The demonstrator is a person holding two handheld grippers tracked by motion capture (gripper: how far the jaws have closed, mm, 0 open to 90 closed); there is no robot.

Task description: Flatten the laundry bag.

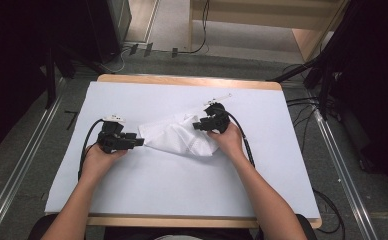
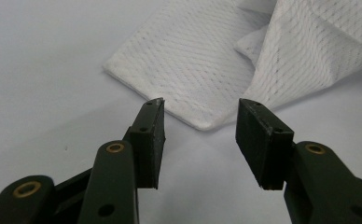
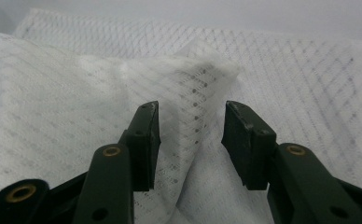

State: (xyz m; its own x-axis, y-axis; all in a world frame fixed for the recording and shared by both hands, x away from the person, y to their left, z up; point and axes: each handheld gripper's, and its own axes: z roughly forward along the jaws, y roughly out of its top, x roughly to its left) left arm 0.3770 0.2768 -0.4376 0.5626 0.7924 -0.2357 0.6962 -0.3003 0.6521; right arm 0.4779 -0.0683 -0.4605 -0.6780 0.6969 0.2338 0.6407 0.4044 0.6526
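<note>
2 handheld grippers flank a crumpled white mesh cloth [image 1: 179,136] mid-table. Left gripper [image 2: 200,116] jaws gape at its corner; right gripper [image 3: 191,122] jaws straddle a raised fold, unclamped. Best to pinch deeper before lifting.

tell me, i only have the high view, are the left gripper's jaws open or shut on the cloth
Observer: Open. In the left gripper view the left gripper has a clear gap between its jaws, and a corner of the white mesh cloth lies just beyond the tips, untouched.
Operator: and the right one
Observer: The right gripper is open too; a raised fold of the cloth sits between its jaws, but the pads do not press on it.
Operator: is the cloth flat under it
Observer: No, in the right gripper view it is bunched into a ridge there.
</note>
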